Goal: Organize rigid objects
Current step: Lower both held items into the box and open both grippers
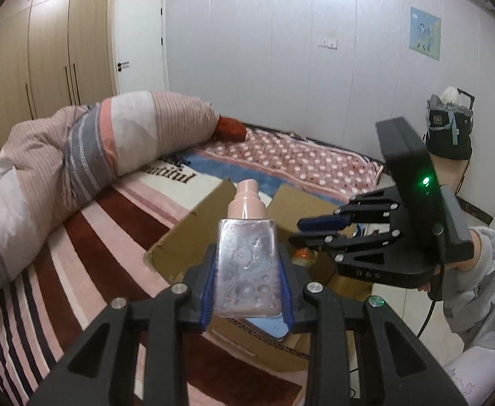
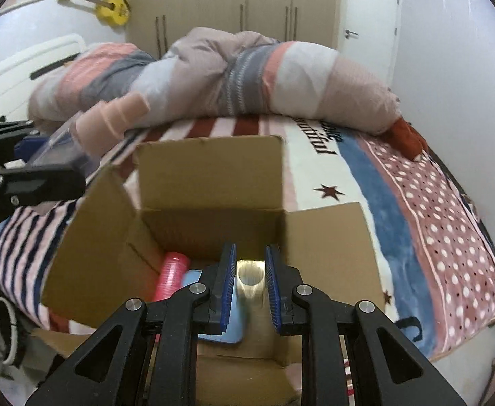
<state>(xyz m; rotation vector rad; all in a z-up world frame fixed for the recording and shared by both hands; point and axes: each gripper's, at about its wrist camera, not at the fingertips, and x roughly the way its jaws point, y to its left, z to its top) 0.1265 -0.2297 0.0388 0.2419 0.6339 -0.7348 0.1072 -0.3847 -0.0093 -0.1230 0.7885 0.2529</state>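
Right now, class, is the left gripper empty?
No: in the left wrist view the left gripper is clamped on a clear bottle with a pink cap.

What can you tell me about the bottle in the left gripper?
The bottle is a squarish clear container with a pinkish, bubbly-looking inside and a stepped pink pump-style top, which looks like plastic. The left gripper is shut on its body, blue pads pressed against both sides, neck pointing forward and away. It is held in the air over the open cardboard box on the bed; from the right wrist view it sits tilted near the box's left flap.
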